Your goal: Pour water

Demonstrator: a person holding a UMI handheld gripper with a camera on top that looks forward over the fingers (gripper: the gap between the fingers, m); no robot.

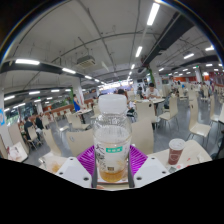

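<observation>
My gripper (112,166) is shut on a clear plastic bottle (112,135) with a white cap and a green-and-white label. The bottle stands upright between the purple pads (89,157), which press on both its sides. A little yellowish liquid lies in its bottom. It is held up above the table. A paper cup (176,151) with a dark red band stands on a light table (195,152) ahead to the right, beyond the fingers.
A large canteen hall spreads out behind, with rows of wooden tables and chairs (170,110) and strip lights on the ceiling. People sit at the tables far off to the left (35,125). Another table edge (50,160) shows to the left.
</observation>
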